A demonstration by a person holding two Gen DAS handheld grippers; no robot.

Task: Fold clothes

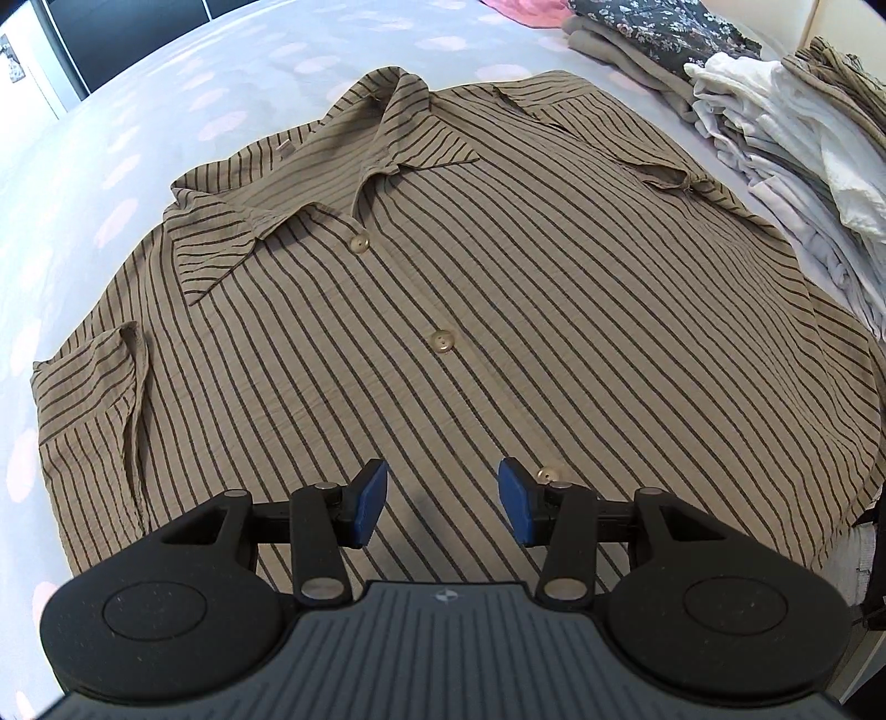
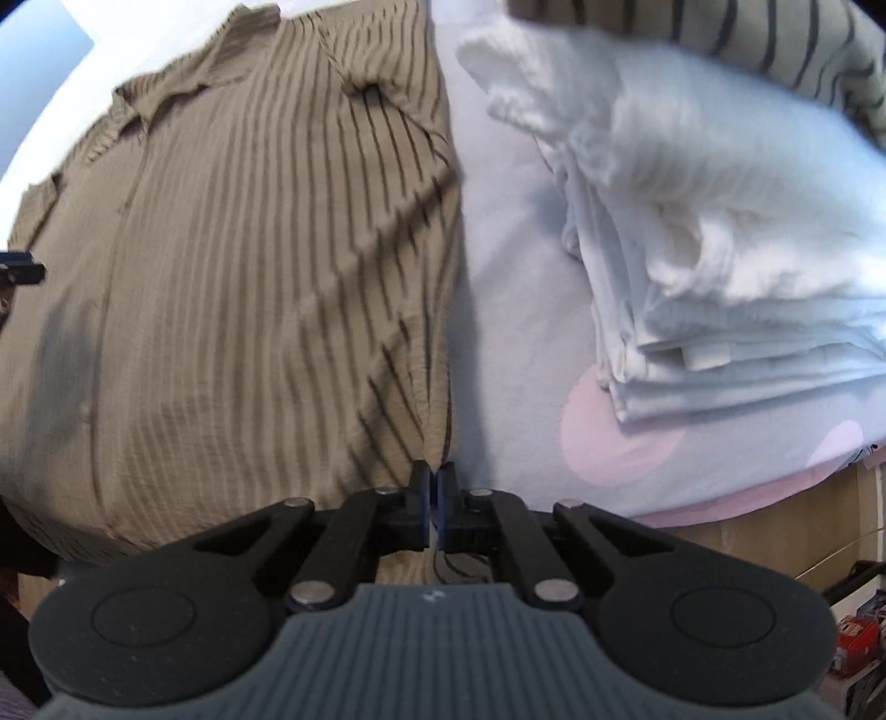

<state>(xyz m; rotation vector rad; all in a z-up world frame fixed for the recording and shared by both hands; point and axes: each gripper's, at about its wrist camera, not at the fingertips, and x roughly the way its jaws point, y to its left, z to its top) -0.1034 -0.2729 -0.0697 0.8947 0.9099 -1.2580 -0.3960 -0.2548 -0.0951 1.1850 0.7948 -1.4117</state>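
A tan shirt with dark stripes (image 1: 443, 266) lies spread flat on the bed, buttons up, collar at the far end. My left gripper (image 1: 441, 501) hovers open over the shirt's lower front, next to the lowest button (image 1: 548, 473), with nothing between its blue pads. In the right wrist view the same shirt (image 2: 232, 266) fills the left half. My right gripper (image 2: 433, 482) is shut on the shirt's right bottom corner, and the cloth puckers up toward its fingers. This view is blurred.
The bed sheet (image 1: 83, 183) is pale lilac with pink dots. A stack of folded white clothes (image 2: 720, 249) lies just right of the shirt, with a striped garment (image 2: 775, 39) on top. Grey and floral folded clothes (image 1: 653, 39) sit at the far right. The bed's edge (image 2: 720, 504) is near my right gripper.
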